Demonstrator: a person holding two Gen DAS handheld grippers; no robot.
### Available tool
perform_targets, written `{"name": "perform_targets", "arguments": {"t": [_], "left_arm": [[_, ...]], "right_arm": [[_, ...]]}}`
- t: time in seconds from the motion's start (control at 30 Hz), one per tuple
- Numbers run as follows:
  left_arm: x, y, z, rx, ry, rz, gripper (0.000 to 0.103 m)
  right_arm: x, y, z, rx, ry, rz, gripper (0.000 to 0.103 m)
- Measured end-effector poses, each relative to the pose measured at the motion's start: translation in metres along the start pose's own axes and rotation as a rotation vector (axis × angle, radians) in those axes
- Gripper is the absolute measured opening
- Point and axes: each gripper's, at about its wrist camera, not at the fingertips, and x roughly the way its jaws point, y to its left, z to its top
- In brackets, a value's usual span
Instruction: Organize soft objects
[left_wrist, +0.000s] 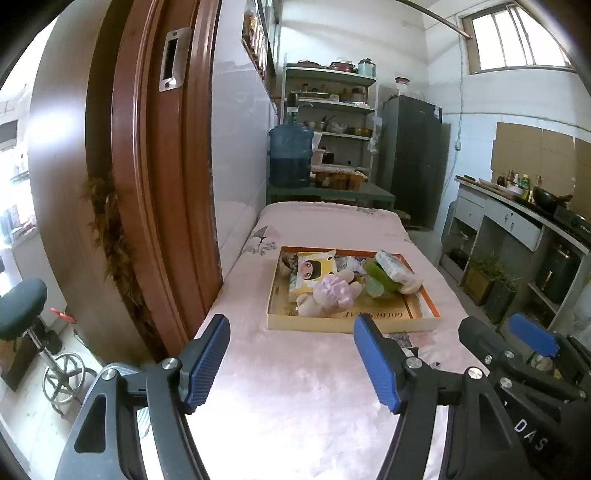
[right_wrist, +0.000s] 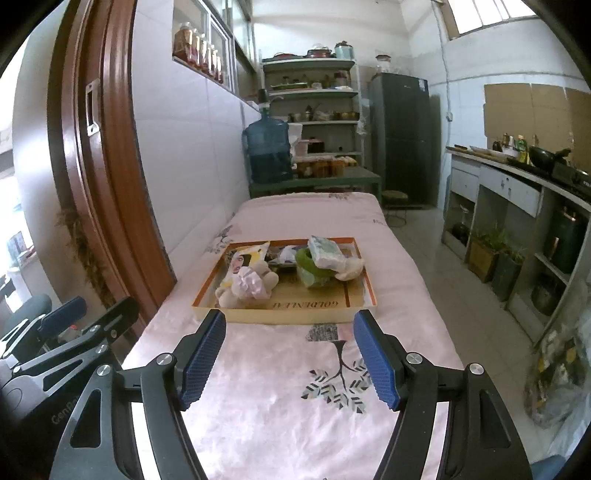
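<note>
**Fingers wide on both grippers, nothing held – soft stuff all in the tray**

Fingers first: the blue ribbed pads of my left gripper (left_wrist: 291, 363) stand far apart w/ only pink cloth showing between them. Right gripper (right_wrist: 290, 360) is the same, spread wide and holding nothing. Both hover low over the near end of the pink floral-print tablecloth (right_wrist: 295, 424), short of the tray.

Task items: the shallow tan cardboard tray with orange rim (left_wrist: 347, 325) sits mid-table, and every soft thing I can see is inside it:
- cream plush toy with a lilac ruffled bow (left_wrist: 328, 291), front left
- yellow cartoon-face tissue pack (left_wrist: 314, 267), behind the plush
- green foam-like ring piece (right_wrist: 314, 264), right of centre
- pale crinkly plastic-wrapped soft pack (right_wrist: 327, 251), lying across the green piece

None lie out on the cloth.

Step in hand, my read: can't settle it. Items heaped in the tray fit either a pile waiting to be sorted out or a gather-up already finished. If more handling is wanted, it calls for reaching fwd over the near rim; the plush is closest, and squashy, so a gentle close across its body.
</note>
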Motion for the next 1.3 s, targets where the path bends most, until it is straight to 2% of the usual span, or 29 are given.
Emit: {"name": "perform_targets", "arguments": {"t": [1.3], "left_arm": [[0.0036, 0.0021, -0.0004, -0.002, 0.010, -0.005, 0.069]], "right_arm": [[0.0050, 0.0006, -0.0032, -0.002, 0.017, 0.011, 0.073]]}}
